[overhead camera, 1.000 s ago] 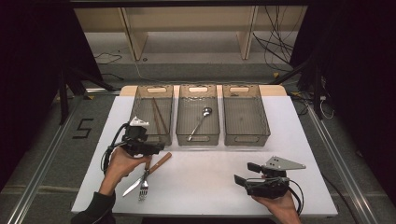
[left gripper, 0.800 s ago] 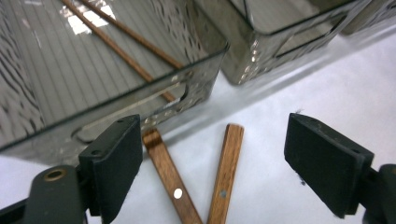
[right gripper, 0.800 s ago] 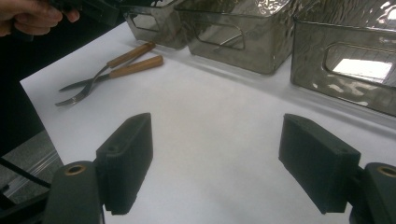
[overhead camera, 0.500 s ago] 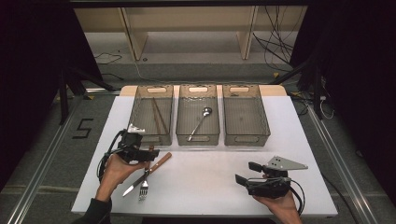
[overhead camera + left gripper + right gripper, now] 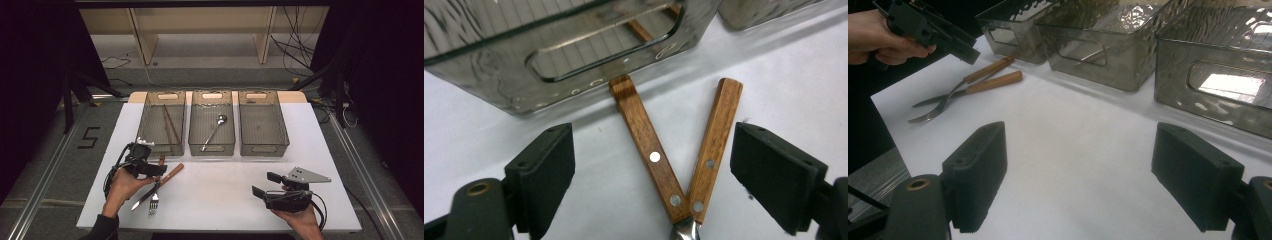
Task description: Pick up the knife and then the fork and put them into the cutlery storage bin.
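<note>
Knife (image 5: 159, 185) and fork (image 5: 155, 190), both with wooden handles, lie crossed on the white table (image 5: 220, 192) near its front left, just before the leftmost bin (image 5: 163, 122); in the left gripper view the two handles spread in a V, the fork's handle end (image 5: 623, 89) at or almost at the bin's front wall, the knife's handle end (image 5: 727, 90) lying free on the table; the metal parts meet at the bottom edge of that view. Left gripper (image 5: 161, 170), held in the person's left hand (image 5: 121, 184), hangs directly over the handles; its jaws stand wide apart, one on either side of the pair, with nothing gripped and no pad touching wood. Right gripper (image 5: 264, 184), held in the right hand (image 5: 299, 220) at the front right of the table, well apart from the cutlery; its jaws have just been opening and now gape wide, with only bare table between them. Three smoky transparent bins stand in a row at the far side; the leftmost holds brown chopsticks (image 5: 168, 123); the middle bin (image 5: 212, 121) holds a spoon (image 5: 215, 131); the right bin (image 5: 262, 121) shows no clear contents.
</note>
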`<state>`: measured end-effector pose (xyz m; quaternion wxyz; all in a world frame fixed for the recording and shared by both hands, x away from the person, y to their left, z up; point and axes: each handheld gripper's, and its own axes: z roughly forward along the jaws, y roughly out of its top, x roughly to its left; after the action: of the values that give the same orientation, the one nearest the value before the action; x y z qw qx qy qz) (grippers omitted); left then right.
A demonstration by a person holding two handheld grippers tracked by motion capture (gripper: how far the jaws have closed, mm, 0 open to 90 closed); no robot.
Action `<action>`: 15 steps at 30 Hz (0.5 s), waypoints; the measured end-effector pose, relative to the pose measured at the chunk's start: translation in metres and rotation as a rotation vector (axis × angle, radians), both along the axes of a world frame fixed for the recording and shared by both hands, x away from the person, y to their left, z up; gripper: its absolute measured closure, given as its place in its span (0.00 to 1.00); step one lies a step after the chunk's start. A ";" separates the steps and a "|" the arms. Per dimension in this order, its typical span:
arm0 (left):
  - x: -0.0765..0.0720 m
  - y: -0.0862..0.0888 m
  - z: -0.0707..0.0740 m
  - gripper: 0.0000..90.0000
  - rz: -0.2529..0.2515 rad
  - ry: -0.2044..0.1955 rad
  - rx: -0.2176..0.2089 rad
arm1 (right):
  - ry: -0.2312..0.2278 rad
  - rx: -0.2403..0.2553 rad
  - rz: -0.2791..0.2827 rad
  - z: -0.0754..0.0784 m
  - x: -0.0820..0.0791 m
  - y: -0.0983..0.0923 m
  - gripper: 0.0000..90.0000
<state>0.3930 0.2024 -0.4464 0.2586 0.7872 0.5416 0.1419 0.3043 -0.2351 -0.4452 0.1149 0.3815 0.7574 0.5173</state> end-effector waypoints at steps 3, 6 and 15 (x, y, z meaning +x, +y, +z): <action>0.000 -0.001 -0.001 0.21 -0.002 0.018 0.004 | 0.000 0.000 -0.002 0.000 0.000 -0.001 0.25; 0.000 -0.002 -0.003 0.22 0.003 0.032 0.000 | 0.000 0.002 -0.006 0.000 0.000 -0.002 0.25; -0.002 0.001 -0.005 0.27 0.016 0.044 0.007 | 0.006 -0.003 -0.003 0.000 0.000 0.000 0.25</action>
<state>0.3910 0.2031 -0.4511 0.2429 0.7867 0.5528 0.1286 0.3039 -0.2348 -0.4456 0.1140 0.3839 0.7581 0.5147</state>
